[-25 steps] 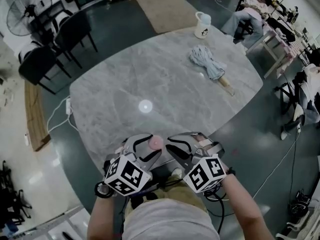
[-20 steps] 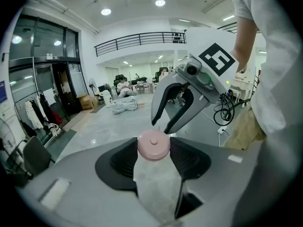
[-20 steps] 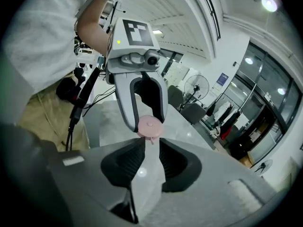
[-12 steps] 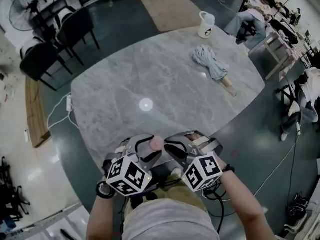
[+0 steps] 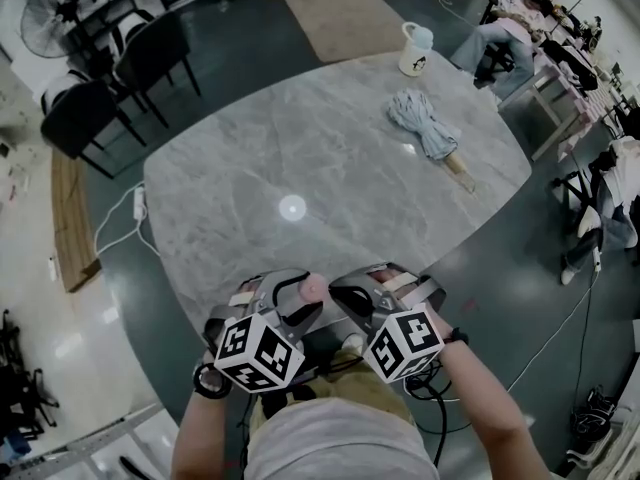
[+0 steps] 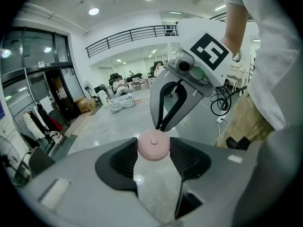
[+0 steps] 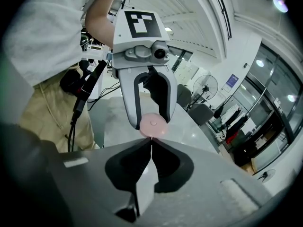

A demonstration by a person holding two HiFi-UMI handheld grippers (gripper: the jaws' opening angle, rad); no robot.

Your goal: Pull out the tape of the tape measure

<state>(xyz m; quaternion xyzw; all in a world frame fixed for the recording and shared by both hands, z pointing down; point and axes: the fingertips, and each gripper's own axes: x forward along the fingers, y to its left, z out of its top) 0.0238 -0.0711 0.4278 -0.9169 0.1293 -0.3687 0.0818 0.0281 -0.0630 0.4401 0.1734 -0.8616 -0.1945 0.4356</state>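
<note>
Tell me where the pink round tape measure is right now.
Head view, bottom centre: the pink round tape measure is clamped between the left gripper's jaws, by the near edge of the grey marble table.

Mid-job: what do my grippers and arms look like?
Left gripper and right gripper: light grey, black jaw pads, each bearing a white cube with black square markers. Black cables hang by the right. Short white sleeves, dark wristbands. Right jaws have just been closing; whether they pinch anything is unclear.
</note>
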